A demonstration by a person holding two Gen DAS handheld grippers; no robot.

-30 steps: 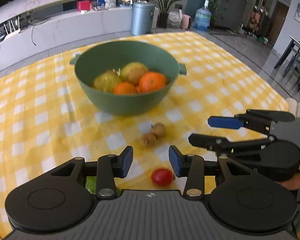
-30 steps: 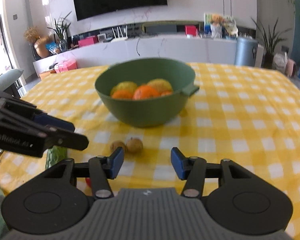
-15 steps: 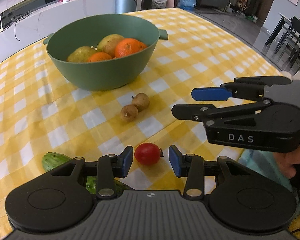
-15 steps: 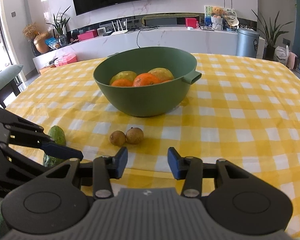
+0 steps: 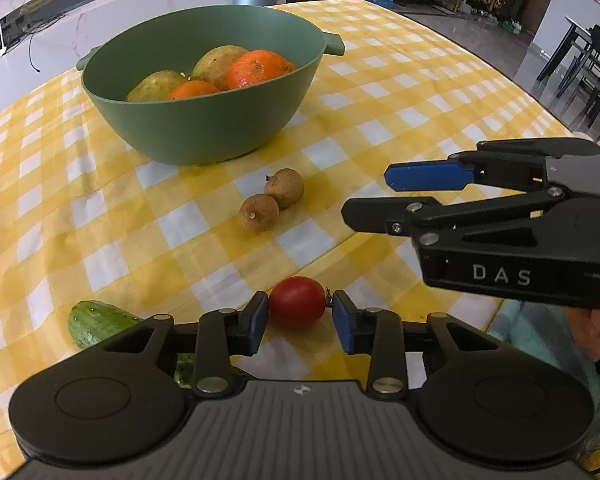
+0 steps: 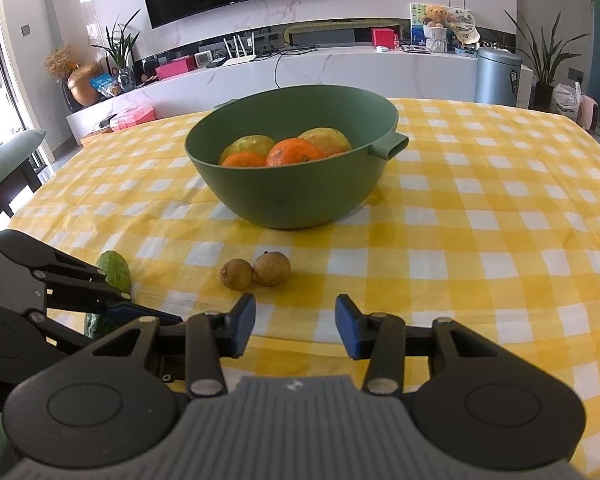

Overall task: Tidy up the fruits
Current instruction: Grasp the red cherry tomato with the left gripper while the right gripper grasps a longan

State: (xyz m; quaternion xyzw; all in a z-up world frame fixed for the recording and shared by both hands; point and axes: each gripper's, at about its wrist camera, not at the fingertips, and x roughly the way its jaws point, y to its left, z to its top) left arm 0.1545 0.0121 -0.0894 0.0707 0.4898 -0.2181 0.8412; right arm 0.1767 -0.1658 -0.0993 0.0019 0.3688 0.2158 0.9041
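Note:
A red cherry tomato (image 5: 298, 301) lies on the yellow checked cloth between the blue pads of my left gripper (image 5: 300, 318). Its jaws are closing: the left pad touches the tomato, and a thin gap shows at the right pad. My right gripper (image 6: 296, 320) hovers open over the cloth with nothing between its fingers, just short of two brown longans (image 6: 256, 272). In the left wrist view the right gripper (image 5: 364, 196) hangs to the right of the longans (image 5: 272, 200). The green bowl (image 5: 204, 128) behind them holds oranges and mangoes.
A green cucumber (image 5: 96, 320) lies left of the tomato, partly under my left gripper. The table's near edge runs just below the tomato. A hand (image 5: 596, 332) holds the right gripper. A cabinet, bin and plants stand beyond the table.
My left gripper dropped and tipped down over the tomato, which now sits between its pads. Its jaws have narrowed. The right gripper's jaws narrowed slightly and it stayed put.

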